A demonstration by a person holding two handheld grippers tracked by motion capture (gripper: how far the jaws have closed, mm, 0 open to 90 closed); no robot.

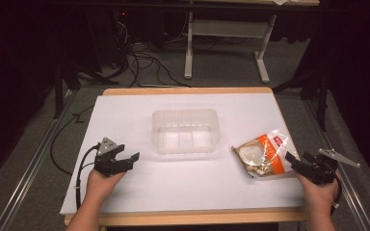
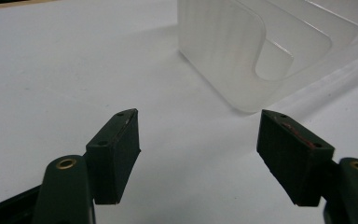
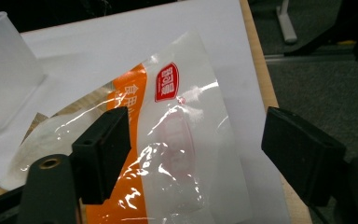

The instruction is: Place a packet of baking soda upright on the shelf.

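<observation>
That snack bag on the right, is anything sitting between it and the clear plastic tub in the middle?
Nothing visible does. Only bare white table lies between the snack bag and the tub. The right gripper is open, its jaws over the bag's near end. The left gripper, also open, is on the tub's other side.

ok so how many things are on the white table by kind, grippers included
clear plastic container: 1
snack bag, orange and clear: 1
handheld grippers: 2, the left gripper and the right gripper, both with fingers apart
total: 4
</observation>
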